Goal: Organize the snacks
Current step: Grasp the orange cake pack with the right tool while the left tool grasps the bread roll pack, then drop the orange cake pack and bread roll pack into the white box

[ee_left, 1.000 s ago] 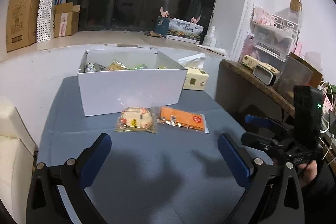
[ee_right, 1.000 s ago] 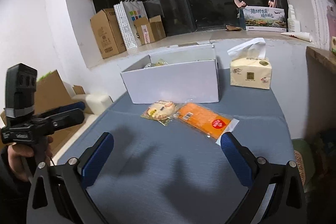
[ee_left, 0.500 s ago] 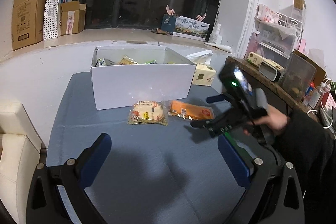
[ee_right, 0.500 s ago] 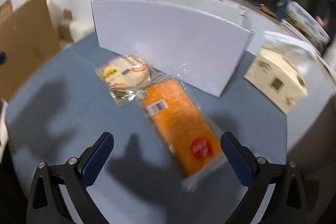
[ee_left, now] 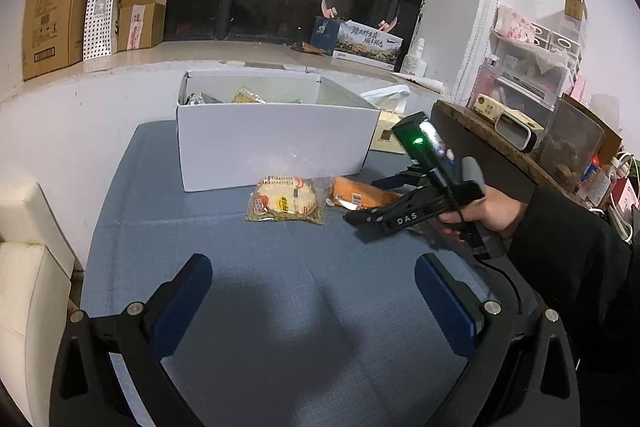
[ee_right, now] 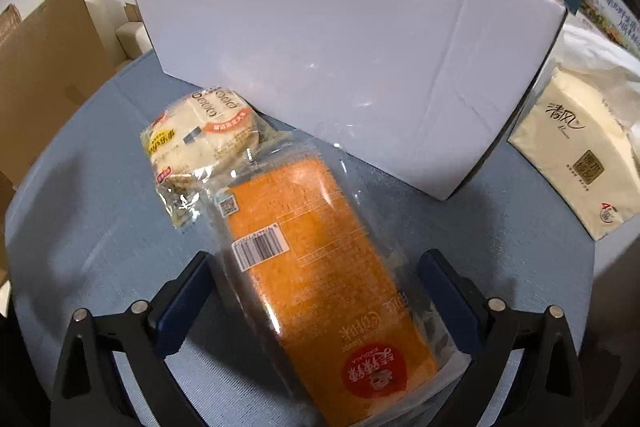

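Observation:
An orange snack packet (ee_right: 320,267) in clear wrap lies on the blue table between the open fingers of my right gripper (ee_right: 316,287). The fingers stand on either side of it and do not press it. A round pale pastry packet (ee_right: 200,135) lies just left of it. Both lie in front of the white box (ee_right: 340,39), which holds several snacks (ee_left: 244,97). In the left wrist view the right gripper (ee_left: 372,203) reaches over the orange packet (ee_left: 352,193) beside the pastry packet (ee_left: 286,201). My left gripper (ee_left: 312,291) is open and empty above the near table.
A tissue pack (ee_right: 576,151) stands right of the box. A cream seat (ee_left: 28,267) is at the table's left edge. A wooden shelf (ee_left: 500,143) with clutter runs along the right. Cardboard boxes (ee_left: 56,11) sit on the window ledge behind.
My right gripper has moved forward and down from the table's right side until its open fingers straddle the orange packet. My left gripper has stayed nearly still.

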{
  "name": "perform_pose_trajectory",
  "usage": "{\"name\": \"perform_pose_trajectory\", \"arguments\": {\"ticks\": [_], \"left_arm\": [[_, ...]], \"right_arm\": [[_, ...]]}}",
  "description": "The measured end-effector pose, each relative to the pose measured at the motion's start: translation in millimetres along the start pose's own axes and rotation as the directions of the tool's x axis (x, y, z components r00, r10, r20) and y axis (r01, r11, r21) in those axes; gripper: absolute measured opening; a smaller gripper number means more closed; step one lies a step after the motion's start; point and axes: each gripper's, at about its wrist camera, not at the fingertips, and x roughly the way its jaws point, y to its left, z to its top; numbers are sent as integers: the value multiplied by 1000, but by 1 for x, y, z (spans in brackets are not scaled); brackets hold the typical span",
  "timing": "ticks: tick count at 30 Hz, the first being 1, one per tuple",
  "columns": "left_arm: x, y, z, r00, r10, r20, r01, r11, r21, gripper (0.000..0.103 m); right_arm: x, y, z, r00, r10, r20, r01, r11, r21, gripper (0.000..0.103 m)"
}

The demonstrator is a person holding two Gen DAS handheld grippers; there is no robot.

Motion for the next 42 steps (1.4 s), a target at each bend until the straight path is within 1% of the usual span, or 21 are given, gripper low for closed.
{"name": "perform_pose_trajectory", "arguments": {"ticks": [1,2,6,8,11,13,15,17,19,20,22,23,26,29,30,31,34,35,37,40,42], "left_arm": [[1,0,0,1000,-4,-3,4,1000,0,103],[3,-1,0,1000,-4,-8,4,1000,4,103],[8,-3,3,1000,7,-10,-6,1000,19,103],[15,-3,7,1000,11,-20,-11,1000,26,103],[32,-5,17,1000,1,-30,0,999,39,103],[53,-8,30,999,10,-45,-8,998,63,103],[76,-10,40,997,53,-57,-47,994,97,103],[108,-12,52,990,100,-97,-89,990,113,103],[140,-12,61,989,91,-117,-79,992,99,103],[153,-12,64,985,101,-136,-90,992,90,103],[183,-9,68,971,130,-199,-121,991,57,103],[198,-8,68,962,162,-220,-154,987,54,103],[227,-5,65,932,260,-254,-248,966,76,103],[237,1,61,916,301,-264,-294,953,69,103],[240,3,59,916,294,-274,-288,956,61,100],[241,4,59,916,283,-284,-280,959,54,100],[236,3,62,922,285,-261,-276,958,72,83],[234,3,62,922,287,-259,-276,958,78,79],[231,3,62,926,278,-255,-267,961,78,78],[218,8,62,936,257,-241,-252,966,51,77],[199,9,63,948,239,-209,-237,971,32,77]], "right_arm": [[-6,2,-2,1000,0,11,0,1000,-1,77],[-9,3,-3,1000,0,10,0,1000,14,73],[-26,13,-22,1000,-7,19,6,999,46,71],[-44,19,-36,998,-23,64,17,996,91,71],[-79,29,-60,992,-30,123,9,986,164,71],[-105,36,-79,989,-12,146,-17,980,199,71],[-123,30,-90,982,6,188,-53,968,245,71],[-141,29,-101,973,32,229,-103,947,306,71],[-152,34,-112,968,17,251,-103,938,332,71],[-155,37,-116,967,11,254,-99,936,337,71],[-158,36,-119,966,5,260,-101,929,356,71],[-155,38,-118,964,8,264,-108,925,366,71],[-153,36,-120,964,10,267,-113,921,372,71],[-157,35,-123,962,11,272,-117,919,376,71],[-157,34,-124,962,12,274,-118,919,377,71],[-157,34,-123,961,6,275,-115,918,379,71],[-156,35,-122,960,4,279,-113,920,375,71],[-154,36,-121,961,1,276,-109,921,374,71],[-153,38,-120,961,9,277,-115,923,367,71],[-151,41,-118,961,13,276,-115,928,356,71],[-151,41,-117,961,15,277,-116,928,353,71]]}}
